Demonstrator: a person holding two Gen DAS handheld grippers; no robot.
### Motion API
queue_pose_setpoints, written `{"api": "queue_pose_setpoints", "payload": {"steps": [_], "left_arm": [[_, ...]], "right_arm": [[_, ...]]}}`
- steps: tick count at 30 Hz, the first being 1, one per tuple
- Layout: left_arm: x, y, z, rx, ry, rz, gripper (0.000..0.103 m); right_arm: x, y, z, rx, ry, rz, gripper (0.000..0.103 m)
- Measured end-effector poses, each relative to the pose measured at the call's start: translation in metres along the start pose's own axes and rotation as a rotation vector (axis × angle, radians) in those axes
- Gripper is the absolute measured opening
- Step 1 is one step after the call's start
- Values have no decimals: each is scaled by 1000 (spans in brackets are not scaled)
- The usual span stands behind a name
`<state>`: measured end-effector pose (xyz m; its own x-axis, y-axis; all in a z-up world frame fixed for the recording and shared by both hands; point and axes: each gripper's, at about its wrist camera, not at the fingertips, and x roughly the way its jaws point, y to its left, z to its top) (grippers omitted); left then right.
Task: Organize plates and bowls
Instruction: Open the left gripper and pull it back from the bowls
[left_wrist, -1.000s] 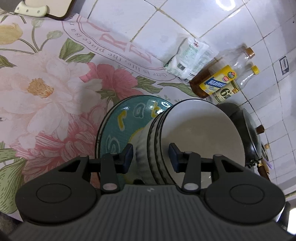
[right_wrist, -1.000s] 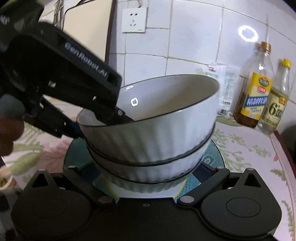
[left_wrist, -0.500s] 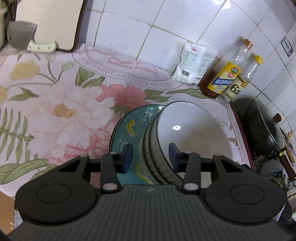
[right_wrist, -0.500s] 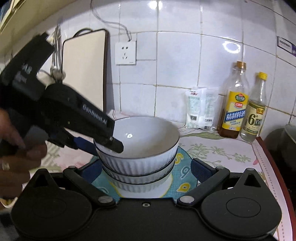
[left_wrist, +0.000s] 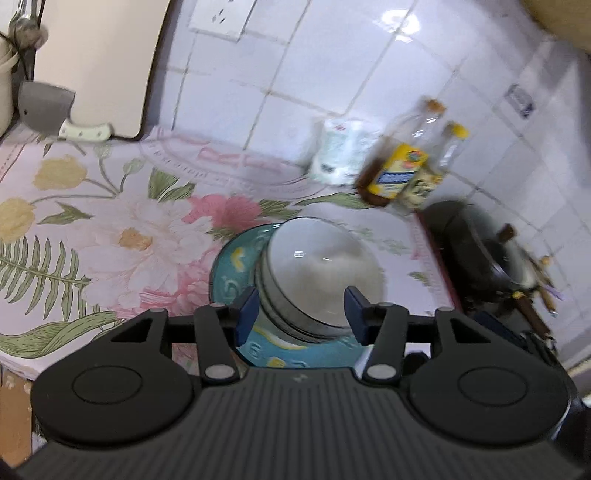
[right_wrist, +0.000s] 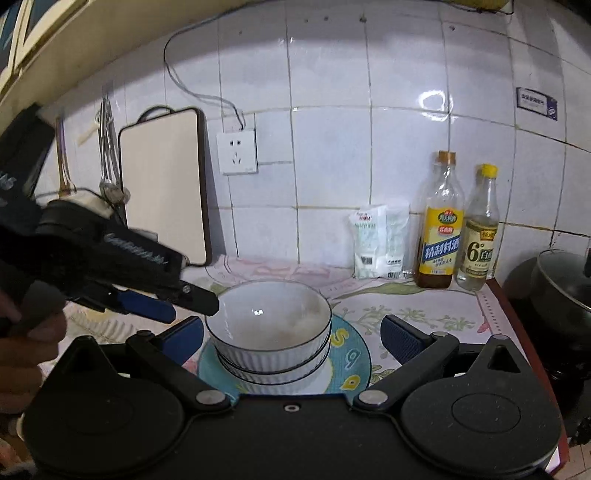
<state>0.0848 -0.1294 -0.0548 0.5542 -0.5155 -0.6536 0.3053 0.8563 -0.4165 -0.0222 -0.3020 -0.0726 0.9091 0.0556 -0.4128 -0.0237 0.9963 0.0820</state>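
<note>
While the stacked bowls (right_wrist: 271, 332) sat on the teal plate (right_wrist: 351, 363), both the left hand-held gripper (left_wrist: 299, 314) and the right hand-held gripper (right_wrist: 291, 341) gaped empty, the left's jaws having just widened.

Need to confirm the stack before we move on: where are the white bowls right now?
The white bowls sit nested on the teal plate on the floral cloth, low and centre in both wrist views, in front of the two bottles, with both claws clear of them.
</note>
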Motion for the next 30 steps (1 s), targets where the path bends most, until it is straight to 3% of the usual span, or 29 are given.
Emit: {"api": "queue_pose_setpoints", "payload": {"steps": [9,14,16,20,30], "left_arm": [[-68,-31,-6,115,-70,93,79],[-97,-46,-11,132,-129,224,96],[-104,-48,-12,107,-129,253,96],[-114,-45,-16,62,-118,262,96],[-121,-60,-31,201,-115,348,96]], "right_arm": [[-43,-5,31,68,68,-32,103],[-60,4,46,25,184,-110,103],[-64,4,50,42,237,-123,103],[-80,2,50,70,214,-103,103],[-98,-8,47,118,195,-147,103]]}}
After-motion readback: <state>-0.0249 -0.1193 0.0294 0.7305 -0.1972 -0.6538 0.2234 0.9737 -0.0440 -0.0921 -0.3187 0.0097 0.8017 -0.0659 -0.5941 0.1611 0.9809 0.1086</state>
